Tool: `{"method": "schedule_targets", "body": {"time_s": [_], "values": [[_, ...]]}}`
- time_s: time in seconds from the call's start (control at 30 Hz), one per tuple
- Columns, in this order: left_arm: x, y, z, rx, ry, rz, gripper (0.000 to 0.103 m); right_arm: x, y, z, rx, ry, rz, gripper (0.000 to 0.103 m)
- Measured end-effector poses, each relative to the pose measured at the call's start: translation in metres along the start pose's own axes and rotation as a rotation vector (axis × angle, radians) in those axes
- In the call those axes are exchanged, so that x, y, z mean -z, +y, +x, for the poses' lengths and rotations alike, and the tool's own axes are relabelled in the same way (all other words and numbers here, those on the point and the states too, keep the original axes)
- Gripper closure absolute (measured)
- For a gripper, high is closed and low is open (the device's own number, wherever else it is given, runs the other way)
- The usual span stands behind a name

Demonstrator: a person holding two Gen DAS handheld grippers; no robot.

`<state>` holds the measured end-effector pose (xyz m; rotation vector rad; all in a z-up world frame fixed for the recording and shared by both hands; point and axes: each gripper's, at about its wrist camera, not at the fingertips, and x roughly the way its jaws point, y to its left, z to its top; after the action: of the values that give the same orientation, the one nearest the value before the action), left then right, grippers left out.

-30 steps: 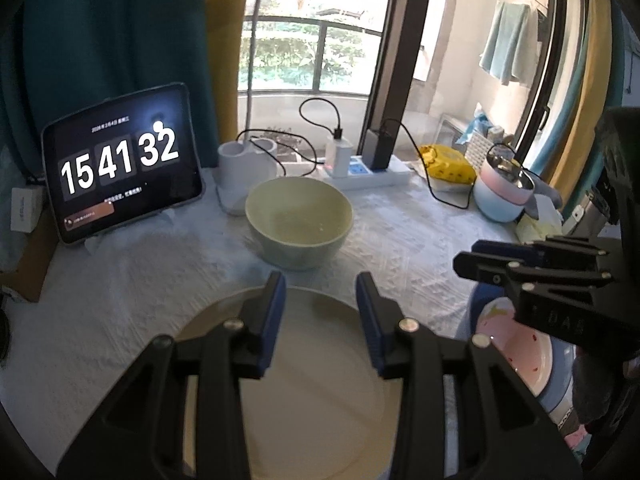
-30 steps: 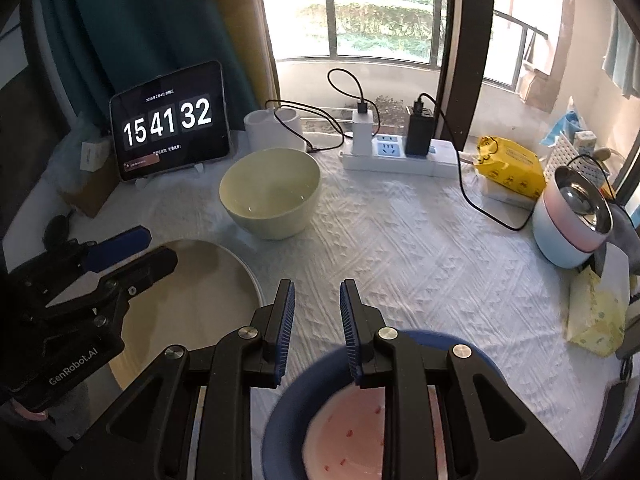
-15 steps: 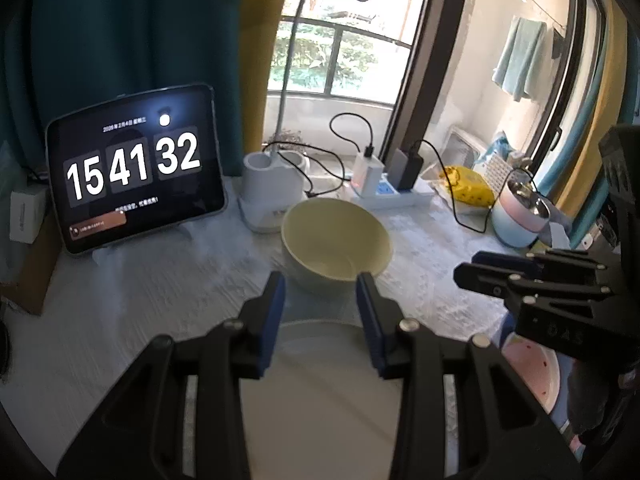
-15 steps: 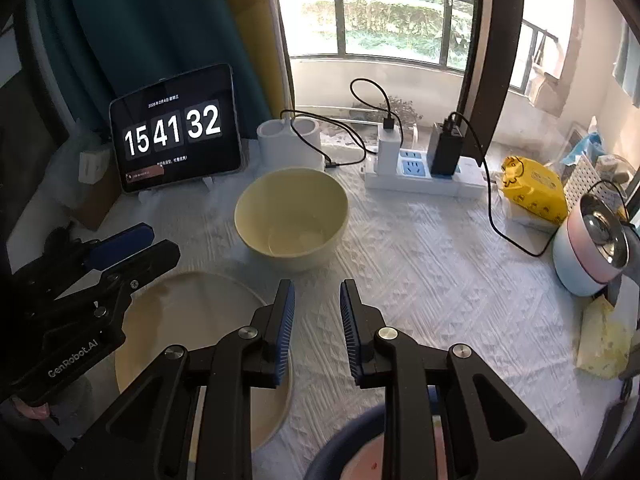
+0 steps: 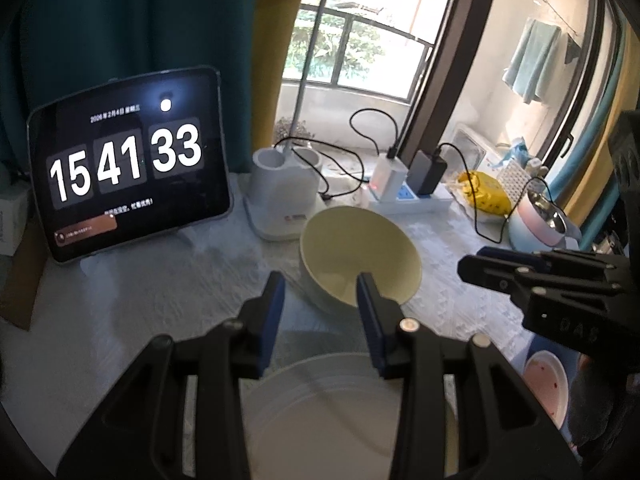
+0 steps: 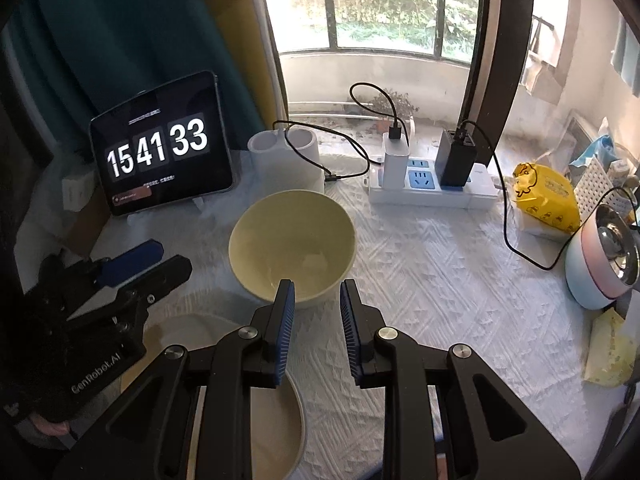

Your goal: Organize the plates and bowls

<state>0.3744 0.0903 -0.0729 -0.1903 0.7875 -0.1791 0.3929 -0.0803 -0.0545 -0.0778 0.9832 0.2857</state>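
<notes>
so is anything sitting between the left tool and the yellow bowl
Nothing visible does. The left tool is open and empty, just short of the yellow bowl, with only bare white tablecloth in between. The plate lies below the tool, nearer than the bowl, not in the way.

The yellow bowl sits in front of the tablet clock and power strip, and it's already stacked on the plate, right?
Not stacked. The right wrist view shows the yellow bowl standing on the white tablecloth, apart from the plate. The rest holds: tablet clock and power strip behind it.
</notes>
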Motion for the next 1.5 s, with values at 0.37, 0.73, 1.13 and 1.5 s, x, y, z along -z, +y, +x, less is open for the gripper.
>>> {"method": "schedule_targets", "body": {"time_s": [0.37,0.73,1.13,1.5], "values": [[-0.013,0.016,0.046,-0.011,0.068,-0.086,0.064,-0.021,-0.012,0.05,0.017,0.074,0.074,0.078],[-0.011,0.015,0.085,-0.031,0.169,-0.078,0.064,-0.019,-0.03,0.105,0.038,0.184,0.167,0.077],[-0.009,0.009,0.101,-0.022,0.192,-0.066,0.065,-0.022,-0.022,0.131,0.048,0.227,0.148,0.082],[-0.008,0.009,0.105,0.004,0.192,-0.051,0.075,-0.023,-0.017,0.131,0.075,0.181,0.102,0.09]]}}
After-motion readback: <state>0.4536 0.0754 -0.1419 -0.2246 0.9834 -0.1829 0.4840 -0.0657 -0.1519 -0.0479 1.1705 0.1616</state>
